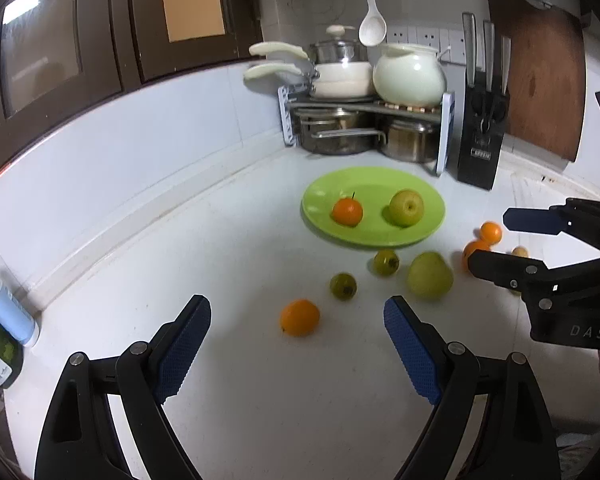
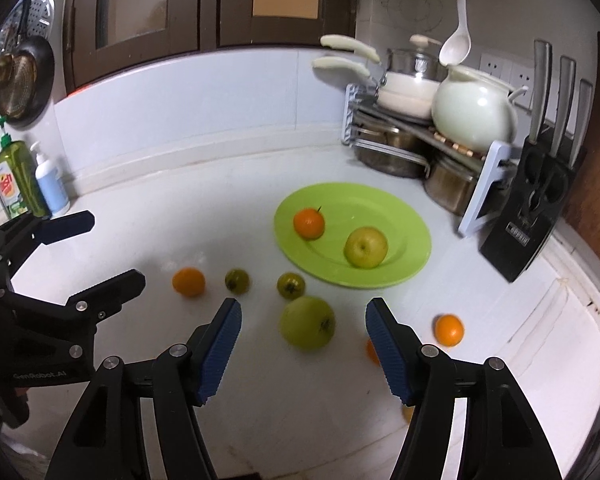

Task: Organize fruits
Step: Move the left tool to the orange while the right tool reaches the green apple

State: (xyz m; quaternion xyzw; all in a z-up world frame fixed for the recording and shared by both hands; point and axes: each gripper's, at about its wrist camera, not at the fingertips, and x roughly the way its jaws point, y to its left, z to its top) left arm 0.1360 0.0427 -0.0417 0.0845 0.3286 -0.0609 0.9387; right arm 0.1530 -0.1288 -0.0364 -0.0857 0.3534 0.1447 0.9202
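Fruit sorting, partly done
The round lime-green plate (image 2: 400, 216) holds one orange and one apple (more fruit lies loose on the white counter (image 2: 220, 208)); left gripper (image 1: 296, 344) and right gripper (image 2: 302, 340) gape wide, empty.

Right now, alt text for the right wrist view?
Open right gripper hovers over a white countertop, jaws framing a large green apple. Beyond it, a lime-green round plate holds a stemmed orange and a yellow-green apple; more oranges and two small dark-green fruits lie loose. The open left gripper enters from the left.
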